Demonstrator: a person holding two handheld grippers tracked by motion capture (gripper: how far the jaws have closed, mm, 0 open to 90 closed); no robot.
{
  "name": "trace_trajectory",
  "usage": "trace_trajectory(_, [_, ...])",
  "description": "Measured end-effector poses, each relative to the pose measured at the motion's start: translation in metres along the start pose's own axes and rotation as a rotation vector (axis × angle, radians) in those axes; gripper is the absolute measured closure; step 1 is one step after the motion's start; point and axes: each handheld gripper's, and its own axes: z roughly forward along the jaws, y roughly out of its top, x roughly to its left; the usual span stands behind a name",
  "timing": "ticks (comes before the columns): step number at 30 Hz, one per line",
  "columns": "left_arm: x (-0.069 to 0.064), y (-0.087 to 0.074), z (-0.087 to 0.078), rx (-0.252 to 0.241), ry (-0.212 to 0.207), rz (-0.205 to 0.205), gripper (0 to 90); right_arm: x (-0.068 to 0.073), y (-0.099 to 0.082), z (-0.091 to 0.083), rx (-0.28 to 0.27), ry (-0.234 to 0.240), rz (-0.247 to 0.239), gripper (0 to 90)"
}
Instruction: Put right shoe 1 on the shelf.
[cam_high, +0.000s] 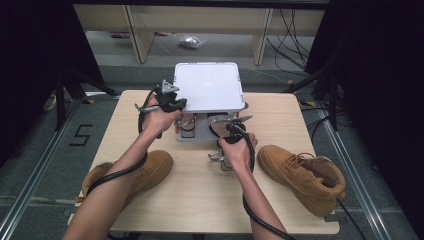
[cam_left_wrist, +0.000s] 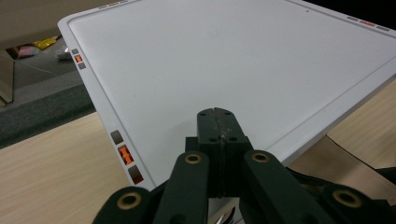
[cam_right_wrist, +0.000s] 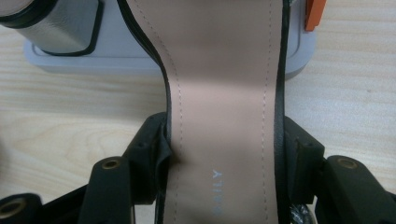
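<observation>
The wooden counter (cam_high: 200, 195) is carrying everything, and the grey machine (cam_high: 200, 131) with its white square lid (cam_high: 208, 86) is standing at the far middle of it; every place below is taken from that machine. Two tan boots are lying on the near part of the counter: the left boot (cam_high: 145, 172) nearer than the machine and off to its left, partly under the person's left forearm, and the right boot (cam_high: 302, 175) nearer than the machine and off to its right, well apart from it.

A sandal insole (cam_right_wrist: 224, 107), pinkish-beige with a black stitched edge and faint lettering, is reaching from just in front of the machine's grey base toward the person. The right hand-held gripper (cam_right_wrist: 223, 161) is gripping it by both side edges, its jaws standing about halfway open with the pads pressing against the black rims; in the high view this hand-held gripper (cam_high: 227, 157) is sitting just in front of the machine.

The left hand-held gripper (cam_left_wrist: 219, 128) is resting at the machine's left near corner, over the white lid, its jaws fully closed together and holding nothing.
</observation>
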Motion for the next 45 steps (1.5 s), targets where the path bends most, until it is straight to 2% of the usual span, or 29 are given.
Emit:
trace_trajectory(1, [0.0,0.0,0.0,0.0,0.0,0.0,89.6,0.001,0.001,0.001,-0.01,-0.001,0.02,43.4])
trace_trajectory(2, [0.0,0.0,0.0,-0.002,-0.001,0.0,89.6,0.0,0.001,0.001,-0.004,-0.004,0.001,43.4])
trace_trajectory(5, [0.0,0.0,0.0,0.001,0.0,0.0,89.6,0.002,0.002,0.002,-0.005,0.003,0.01,43.4])
trace_trajectory(6, [0.0,0.0,0.001,-0.007,-0.001,-0.001,89.6,0.003,0.002,0.003,-0.02,-0.002,0.031,43.4])
trace_trajectory(9, [0.0,0.0,0.0,0.0,0.001,0.0,89.6,-0.001,0.003,0.005,-0.027,-0.006,-0.02,43.4])
trace_trajectory(10, [0.0,0.0,0.0,0.0,0.001,0.0,89.6,0.0,0.004,0.006,-0.041,0.002,0.006,43.4])
trace_trajectory(11, [0.0,0.0,0.0,-0.001,0.001,0.001,89.6,-0.001,0.004,0.007,-0.035,-0.002,-0.01,43.4])
trace_trajectory(14, [0.0,0.0,0.0,0.0,0.002,0.002,89.6,0.0,0.005,0.008,-0.042,-0.009,-0.015,43.3])
trace_trajectory(17, [0.0,0.0,0.0,-0.001,0.001,0.001,89.6,0.003,0.006,0.01,-0.049,-0.014,-0.003,43.3])
trace_trajectory(18, [0.0,0.0,0.0,0.0,0.001,0.002,89.6,0.002,0.008,0.011,-0.042,-0.009,-0.015,43.3])
trace_trajectory(22, [0.0,0.0,0.0,0.001,0.0,0.002,89.6,0.005,0.009,0.013,-0.042,-0.022,0.001,43.3])
trace_trajectory(24, [0.0,0.0,0.0,0.001,0.001,0.002,89.6,0.005,0.01,0.014,-0.041,-0.025,-0.009,43.3])
trace_trajectory(26, [0.0,0.0,0.0,0.0,0.0,0.002,89.6,0.007,0.01,0.016,-0.037,-0.031,0.003,43.2])
trace_trajectory(27, [0.0,0.0,0.0,0.0,-0.001,0.002,89.6,0.008,0.01,0.016,-0.036,-0.052,0.014,43.1])
trace_trajectory(30, [0.0,0.0,0.0,0.002,-0.002,0.002,89.6,0.01,0.011,0.019,-0.028,-0.058,0.02,42.9])
trace_trajectory(31, [0.0,0.0,0.001,-0.003,-0.005,0.001,89.6,0.01,0.012,0.02,-0.026,-0.067,0.009,42.9])
trace_trajectory(32, [0.0,0.0,0.001,-0.004,-0.005,0.001,89.6,0.01,0.012,0.022,-0.031,-0.047,0.006,42.7])
trace_trajectory(33, [0.0,0.0,0.0,-0.005,-0.003,0.001,89.6,0.009,0.012,0.023,-0.026,-0.049,-0.016,42.6])
trace_trajectory(35, [0.001,0.0,0.0,-0.003,-0.005,0.001,89.6,0.014,0.012,0.026,-0.011,-0.068,0.028,42.2])
trace_trajectory(36, [0.001,0.0,0.0,0.001,-0.005,0.001,89.6,0.013,0.011,0.028,-0.017,-0.063,-0.002,42.0])
trace_trajectory(37, [0.001,0.0,0.0,0.001,-0.005,0.0,89.6,0.014,0.011,0.027,-0.023,-0.075,-0.001,41.7])
trace_trajectory(38, [0.001,0.0,0.0,-0.003,-0.006,0.001,89.6,0.016,0.011,0.026,-0.027,-0.079,0.008,41.2])
trace_trajectory(39, [0.0,0.0,0.0,0.002,-0.003,0.003,89.6,0.015,0.011,0.025,-0.035,-0.073,-0.01,39.6])
trace_trajectory(40, [0.0,0.001,0.0,0.004,-0.002,0.004,89.6,0.015,0.011,0.024,-0.028,-0.065,-0.006,35.5])
trace_trajectory(41, [0.0,0.001,0.0,0.004,-0.002,0.003,89.6,0.014,0.012,0.024,-0.037,-0.061,-0.027,30.7])
trace_trajectory(42, [0.0,0.001,0.0,0.004,-0.002,0.002,89.6,0.016,0.011,0.023,-0.036,-0.061,-0.014,29.3])
trace_trajectory(43, [0.0,0.0,0.0,-0.001,-0.005,0.002,89.6,0.016,0.011,0.02,-0.038,-0.077,-0.036,29.1])
trace_trajectory(44, [0.001,0.0,0.0,-0.001,-0.006,0.002,89.6,0.018,0.01,0.015,-0.017,-0.07,-0.008,28.3])
trace_trajectory(45, [0.001,0.0,0.0,-0.002,-0.005,0.002,89.6,0.018,0.009,0.013,-0.031,-0.074,-0.017,28.3])
